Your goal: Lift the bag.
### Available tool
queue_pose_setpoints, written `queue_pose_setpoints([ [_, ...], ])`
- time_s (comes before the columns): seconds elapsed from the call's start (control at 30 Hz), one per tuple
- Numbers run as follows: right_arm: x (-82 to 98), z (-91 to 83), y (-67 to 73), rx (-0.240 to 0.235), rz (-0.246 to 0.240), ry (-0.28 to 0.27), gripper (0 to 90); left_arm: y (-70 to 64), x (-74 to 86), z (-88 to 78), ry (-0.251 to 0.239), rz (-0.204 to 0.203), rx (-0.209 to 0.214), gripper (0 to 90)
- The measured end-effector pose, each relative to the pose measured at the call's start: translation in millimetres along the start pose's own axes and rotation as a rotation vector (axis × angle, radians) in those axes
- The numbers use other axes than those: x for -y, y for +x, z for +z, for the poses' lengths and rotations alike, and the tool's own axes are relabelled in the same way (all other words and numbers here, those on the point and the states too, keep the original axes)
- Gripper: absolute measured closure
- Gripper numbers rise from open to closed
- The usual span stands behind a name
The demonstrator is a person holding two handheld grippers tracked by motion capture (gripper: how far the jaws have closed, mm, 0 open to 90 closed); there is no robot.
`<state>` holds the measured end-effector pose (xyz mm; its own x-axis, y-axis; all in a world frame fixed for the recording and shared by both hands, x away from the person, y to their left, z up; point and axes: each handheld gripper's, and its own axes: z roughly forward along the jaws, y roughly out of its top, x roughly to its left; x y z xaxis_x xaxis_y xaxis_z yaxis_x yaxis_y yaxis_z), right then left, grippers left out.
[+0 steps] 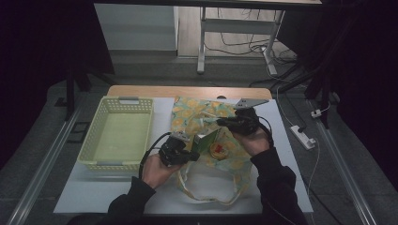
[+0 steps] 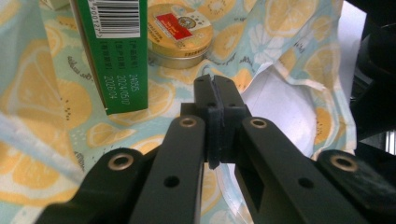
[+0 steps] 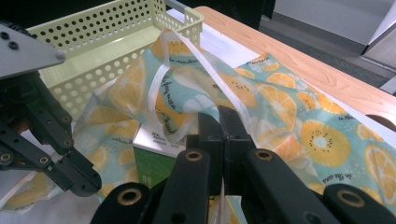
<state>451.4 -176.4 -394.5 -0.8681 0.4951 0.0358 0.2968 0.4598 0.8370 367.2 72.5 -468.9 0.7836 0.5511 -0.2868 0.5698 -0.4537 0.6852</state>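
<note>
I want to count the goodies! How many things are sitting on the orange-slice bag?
2: a green carton stands upright on the bag, and a round gold tin lies just beside it. Folds of the bag could hide more.

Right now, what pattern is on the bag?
Orange and lemon slices on pale blue; the bag shows best in the right gripper view.
</note>
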Motion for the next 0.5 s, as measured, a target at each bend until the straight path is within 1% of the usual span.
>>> queue_pose_setpoints([
  [0.17,-1.9,-2.5,-0.2,-0.001,-0.001,0.0,89.6,1.2,-7.9,-9.7,-0.017,-0.017,0.019,89.7],
  [0.3,-1.6,-2.7,-1.3,-0.009,0.007,0.0,89.6,2.1,-15.2,-17.7,-0.032,-0.022,0.032,89.7],
  [0.4,-3.1,-3.6,-0.6,-0.01,0.006,0.0,89.6,3.2,-20.8,-23.2,-0.039,-0.02,0.035,89.7],
  [0.5,-5.6,-4.8,-0.1,-0.01,0.001,-0.001,89.6,4.6,-25.9,-27.7,-0.05,-0.029,0.049,89.6],
])
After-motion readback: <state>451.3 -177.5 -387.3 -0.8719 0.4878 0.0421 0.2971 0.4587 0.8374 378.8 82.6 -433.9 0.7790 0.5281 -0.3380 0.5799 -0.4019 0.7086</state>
